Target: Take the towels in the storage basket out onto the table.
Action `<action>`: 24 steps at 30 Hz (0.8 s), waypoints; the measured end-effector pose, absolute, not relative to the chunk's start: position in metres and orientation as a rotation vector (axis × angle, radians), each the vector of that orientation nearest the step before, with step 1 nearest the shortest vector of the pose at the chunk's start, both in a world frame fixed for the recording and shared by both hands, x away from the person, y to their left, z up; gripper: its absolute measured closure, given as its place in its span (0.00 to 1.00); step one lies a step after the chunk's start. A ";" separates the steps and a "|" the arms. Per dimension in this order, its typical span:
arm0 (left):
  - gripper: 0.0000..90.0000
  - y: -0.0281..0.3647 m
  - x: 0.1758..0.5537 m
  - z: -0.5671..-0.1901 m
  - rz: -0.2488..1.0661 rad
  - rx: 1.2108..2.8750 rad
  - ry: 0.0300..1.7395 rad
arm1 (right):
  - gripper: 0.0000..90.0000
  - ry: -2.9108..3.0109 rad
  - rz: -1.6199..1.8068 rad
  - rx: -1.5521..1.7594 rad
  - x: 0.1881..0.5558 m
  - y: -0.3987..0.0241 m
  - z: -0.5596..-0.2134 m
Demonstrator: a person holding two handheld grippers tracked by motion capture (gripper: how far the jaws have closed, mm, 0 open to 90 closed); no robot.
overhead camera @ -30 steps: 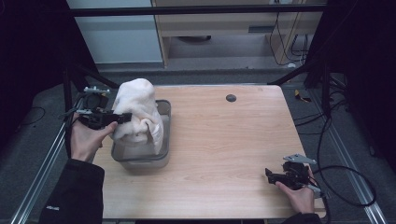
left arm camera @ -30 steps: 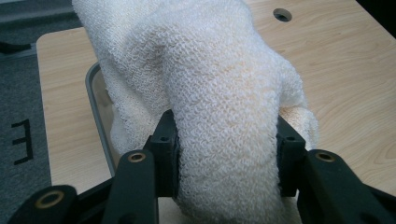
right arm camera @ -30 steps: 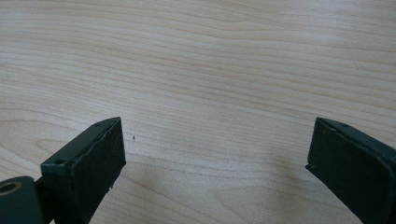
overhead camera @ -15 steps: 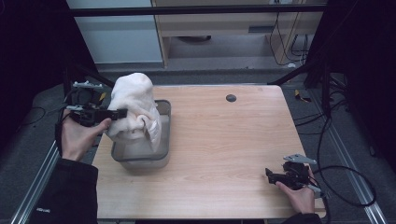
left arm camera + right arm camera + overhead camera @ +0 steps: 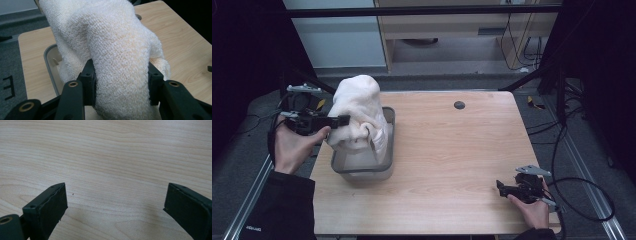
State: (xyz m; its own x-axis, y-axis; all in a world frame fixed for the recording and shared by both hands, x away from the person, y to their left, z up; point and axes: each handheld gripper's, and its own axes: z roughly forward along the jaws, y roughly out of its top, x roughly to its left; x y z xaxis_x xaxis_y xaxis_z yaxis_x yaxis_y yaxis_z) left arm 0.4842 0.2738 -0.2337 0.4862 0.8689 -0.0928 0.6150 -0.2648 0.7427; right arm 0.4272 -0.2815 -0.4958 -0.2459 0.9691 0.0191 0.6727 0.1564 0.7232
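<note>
There are two claws, one white knitted cloth, one grey tray and one wooden counter (image 5: pixel 452 150) with a single small dark round hole (image 5: pixel 459 105) near its far edge.

The left claw (image 5: pixel 343 120) is closed on the white cloth (image 5: pixel 359 112): in the left gripper view a thick fold of the cloth (image 5: pixel 117 57) fills the gap between the two black jaws, pressed against both pads, and the rest of it rises ahead of and above the claw in a tall bunched mound. In the high view the left hand (image 5: pixel 294 145) holds this claw just off the counter's left edge, pointing inward, with the cloth directly in front of the jaw tips and hanging down from them. The cloth's lower end reaches into the grey tray (image 5: pixel 384 167), which sits on the counter just ahead of and below the left claw; its rim (image 5: pixel 48 65) shows to the left of the cloth in the left gripper view.

The right claw (image 5: pixel 501 187) rests low at the counter's near right corner, held by the right hand (image 5: pixel 532 210), well apart from the cloth and the tray. In the right gripper view its jaws stand wide apart with bare wood between them, gripping nothing.
</note>
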 end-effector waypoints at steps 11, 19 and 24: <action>0.60 0.249 0.480 -0.226 0.435 2.019 1.156 | 0.05 1.980 0.878 1.564 0.427 -0.282 -0.495; 0.60 0.227 0.479 -0.223 0.412 2.042 1.103 | 0.05 1.979 0.876 1.562 0.426 -0.282 -0.495; 0.60 0.211 0.480 -0.223 0.398 2.064 1.069 | 0.05 1.978 0.878 1.558 0.426 -0.282 -0.494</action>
State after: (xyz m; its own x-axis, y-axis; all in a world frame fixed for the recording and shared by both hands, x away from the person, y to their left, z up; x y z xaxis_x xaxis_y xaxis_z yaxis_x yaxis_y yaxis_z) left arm 0.4805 0.2114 -0.2232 0.6003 0.7969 -0.0675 0.5590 -0.3577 0.7481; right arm 0.4262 -0.2822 -0.4944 -0.2446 0.9693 0.0241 0.6682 0.1505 0.7286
